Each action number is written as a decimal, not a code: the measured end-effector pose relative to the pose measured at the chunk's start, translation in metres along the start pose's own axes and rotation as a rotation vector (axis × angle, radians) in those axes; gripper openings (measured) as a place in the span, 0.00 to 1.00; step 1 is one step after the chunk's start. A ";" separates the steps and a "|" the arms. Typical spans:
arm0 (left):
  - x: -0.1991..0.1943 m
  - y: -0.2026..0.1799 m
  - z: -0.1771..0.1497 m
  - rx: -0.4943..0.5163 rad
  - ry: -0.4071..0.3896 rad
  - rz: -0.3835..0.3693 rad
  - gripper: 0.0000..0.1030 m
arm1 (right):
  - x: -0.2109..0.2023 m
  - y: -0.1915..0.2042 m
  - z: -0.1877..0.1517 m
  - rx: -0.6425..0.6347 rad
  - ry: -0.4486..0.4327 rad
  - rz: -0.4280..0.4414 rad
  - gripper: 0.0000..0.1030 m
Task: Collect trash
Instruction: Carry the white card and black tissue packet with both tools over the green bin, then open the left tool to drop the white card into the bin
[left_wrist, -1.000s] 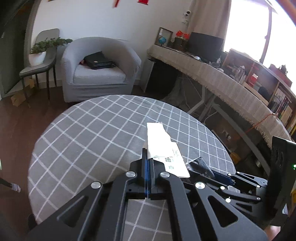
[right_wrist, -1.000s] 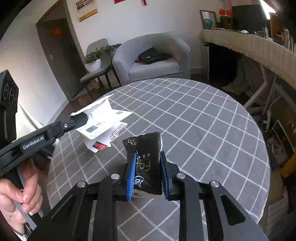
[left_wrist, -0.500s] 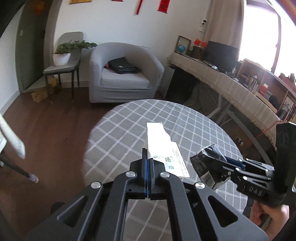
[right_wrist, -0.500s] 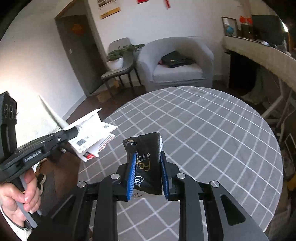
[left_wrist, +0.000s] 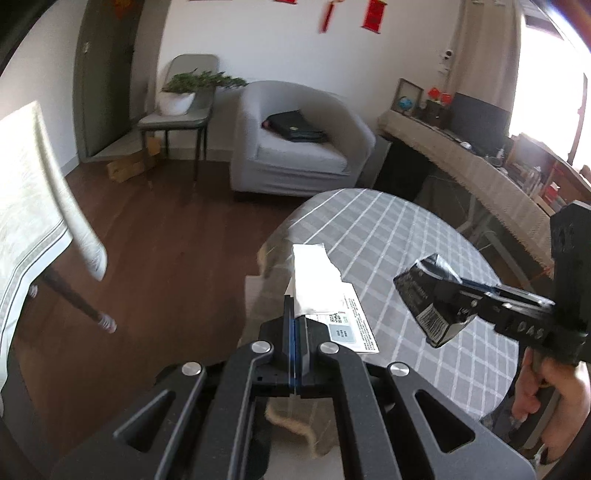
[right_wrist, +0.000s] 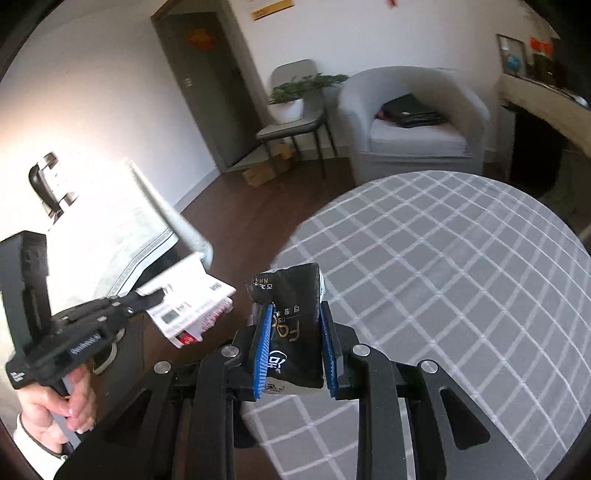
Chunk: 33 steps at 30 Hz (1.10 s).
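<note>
Left wrist view: the left claw (left_wrist: 295, 325) is pressed together on a folded white paper wrapper (left_wrist: 321, 284), printed with small text and a code square, held in the air above the near left edge of the round desk (left_wrist: 406, 236), which wears a grey checked cloth. To its right the right claw (left_wrist: 448, 302) pinches a crumpled black packet (left_wrist: 424, 295) over the desk's right part, a hand (left_wrist: 543, 391) gripping its handle. Right wrist view: the black packet (right_wrist: 295, 332) stands upright between the blue pads (right_wrist: 261, 350), which press its sides. The left claw (right_wrist: 147, 299) carries the paper wrapper (right_wrist: 192, 306) beyond the desk's left edge (right_wrist: 295, 251), over dark wood floor (right_wrist: 236, 221). A pale cloth-draped surface (right_wrist: 110, 229) sits close on the left, just beside the wrapper. Further back stand a grey armchair (right_wrist: 413, 125) with a black bag (right_wrist: 410, 110) on its seat, and a chair (right_wrist: 295, 114) bearing a potted plant (right_wrist: 291, 96).
</note>
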<state>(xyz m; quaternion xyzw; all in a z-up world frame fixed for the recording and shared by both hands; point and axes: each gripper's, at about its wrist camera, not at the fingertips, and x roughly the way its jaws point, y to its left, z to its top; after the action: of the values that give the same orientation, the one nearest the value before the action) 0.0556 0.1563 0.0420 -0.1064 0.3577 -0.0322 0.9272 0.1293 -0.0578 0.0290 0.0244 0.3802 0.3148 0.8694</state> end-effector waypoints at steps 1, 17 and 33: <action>-0.001 0.004 -0.003 -0.005 0.005 0.006 0.01 | 0.002 0.008 0.000 -0.017 0.004 -0.002 0.24; 0.016 0.099 -0.085 -0.119 0.155 0.090 0.01 | 0.068 0.097 -0.009 -0.160 0.120 0.058 0.24; 0.058 0.154 -0.138 -0.148 0.361 0.133 0.01 | 0.146 0.143 -0.042 -0.269 0.300 0.026 0.24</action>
<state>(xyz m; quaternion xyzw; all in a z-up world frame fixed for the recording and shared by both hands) 0.0041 0.2749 -0.1295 -0.1429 0.5256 0.0367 0.8378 0.0998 0.1313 -0.0549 -0.1342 0.4599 0.3738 0.7942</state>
